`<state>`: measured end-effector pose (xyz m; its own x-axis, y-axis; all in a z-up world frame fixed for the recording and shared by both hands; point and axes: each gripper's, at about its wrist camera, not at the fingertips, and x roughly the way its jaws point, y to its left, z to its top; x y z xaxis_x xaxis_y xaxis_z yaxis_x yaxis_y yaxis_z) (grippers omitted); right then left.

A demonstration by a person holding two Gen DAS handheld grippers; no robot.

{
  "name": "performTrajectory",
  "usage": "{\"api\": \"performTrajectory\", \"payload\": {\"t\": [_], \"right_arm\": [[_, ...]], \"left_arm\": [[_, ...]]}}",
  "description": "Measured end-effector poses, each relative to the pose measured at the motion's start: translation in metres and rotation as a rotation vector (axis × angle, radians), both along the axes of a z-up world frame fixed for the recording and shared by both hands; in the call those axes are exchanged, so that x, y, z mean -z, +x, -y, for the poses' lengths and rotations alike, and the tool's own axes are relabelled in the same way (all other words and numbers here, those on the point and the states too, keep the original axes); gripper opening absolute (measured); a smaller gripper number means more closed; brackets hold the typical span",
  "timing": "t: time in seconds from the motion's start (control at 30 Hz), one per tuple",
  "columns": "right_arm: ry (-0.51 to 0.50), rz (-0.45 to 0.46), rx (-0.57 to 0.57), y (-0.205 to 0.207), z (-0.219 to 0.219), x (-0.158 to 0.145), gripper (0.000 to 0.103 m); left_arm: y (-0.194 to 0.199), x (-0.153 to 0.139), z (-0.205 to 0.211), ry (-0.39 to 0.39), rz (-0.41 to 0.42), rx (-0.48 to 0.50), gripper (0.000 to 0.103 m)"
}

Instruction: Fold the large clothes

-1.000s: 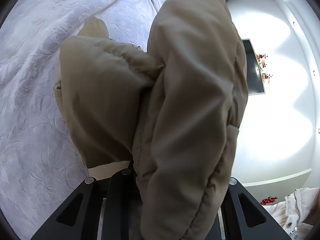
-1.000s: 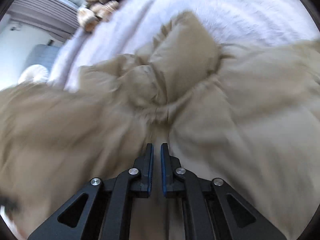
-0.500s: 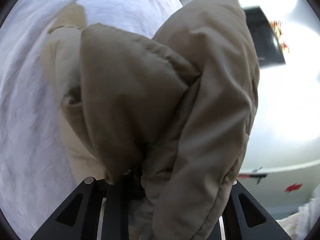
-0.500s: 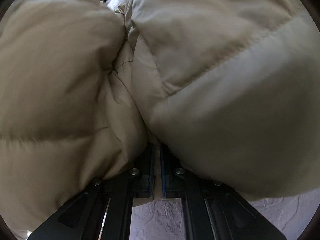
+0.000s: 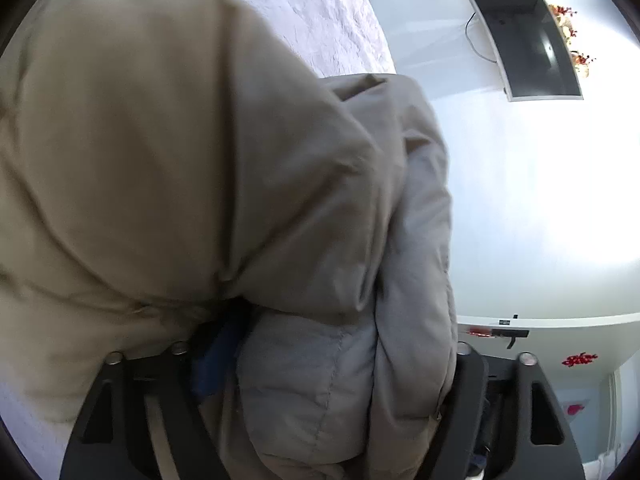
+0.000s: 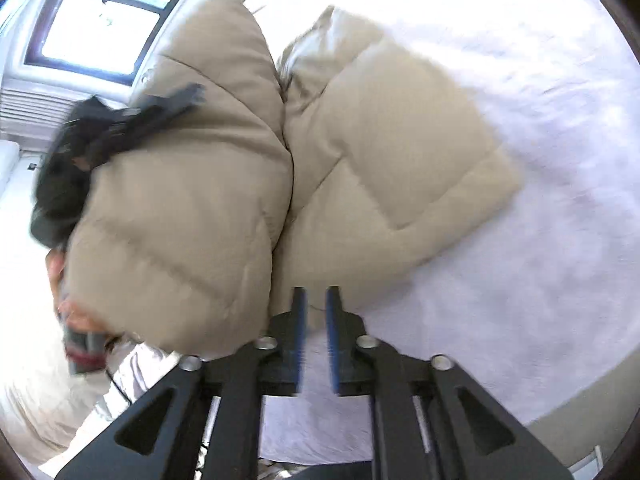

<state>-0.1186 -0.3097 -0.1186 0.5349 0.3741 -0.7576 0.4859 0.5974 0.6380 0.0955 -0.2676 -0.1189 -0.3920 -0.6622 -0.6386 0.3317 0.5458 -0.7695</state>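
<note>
A beige puffer jacket [image 6: 360, 168] lies bunched in two padded halves on the white bedspread [image 6: 560, 200]. My right gripper [image 6: 316, 300] sits just short of its near edge; its jaws are opening, a narrow gap shows between the blue pads, and nothing is between them. In the left wrist view the jacket [image 5: 160, 160] fills most of the frame. My left gripper [image 5: 344, 344] has its jaws opening wide, with grey-shaded jacket folds bulging loosely between the fingers. From the right wrist view the left gripper [image 6: 132, 120] is a blurred black shape at the jacket's far left side.
A dark screen [image 5: 524, 36] hangs on the white wall, with a white ledge [image 5: 560, 320] below it. A window [image 6: 100, 28] is behind the bed. A hand [image 6: 60, 272] shows at the left. The bedspread's edge [image 6: 560, 412] runs at lower right.
The right gripper let go of the jacket and drew back from it; the jacket now rests on the bed. The left jaws spread from a tight grip to wide apart.
</note>
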Motion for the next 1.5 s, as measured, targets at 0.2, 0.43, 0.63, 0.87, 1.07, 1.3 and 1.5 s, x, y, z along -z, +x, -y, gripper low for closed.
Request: {"api": "performTrajectory", "payload": {"t": [0.2,0.43,0.63,0.87,1.07,1.3,1.5], "right_arm": [[-0.047,0.11,-0.023,-0.012,-0.002,-0.038,0.077],[-0.152,0.09,-0.044,0.054,-0.03,-0.038,0.044],[-0.075,0.018,0.091,0.063,0.001,-0.01,0.014],[-0.019,-0.032,0.17,0.052,0.035,0.016,0.014],[-0.017,-0.054,0.218,0.041,0.057,0.039,0.015],[0.123,-0.059,0.291,0.018,0.082,0.068,0.015],[0.114,-0.098,0.251,0.004,0.093,0.048,0.024]], "left_arm": [[-0.011,-0.01,0.035,0.102,0.021,0.036,0.081],[-0.034,-0.055,0.059,0.095,0.135,0.119,0.081],[-0.017,-0.111,0.024,0.167,0.589,0.037,0.081],[0.025,-0.012,0.013,0.347,0.624,-0.046,0.081],[0.028,0.018,0.065,0.366,0.676,0.016,0.081],[0.029,0.025,0.09,0.399,0.68,0.041,0.081],[0.032,0.024,0.087,0.414,0.666,0.036,0.081]]}}
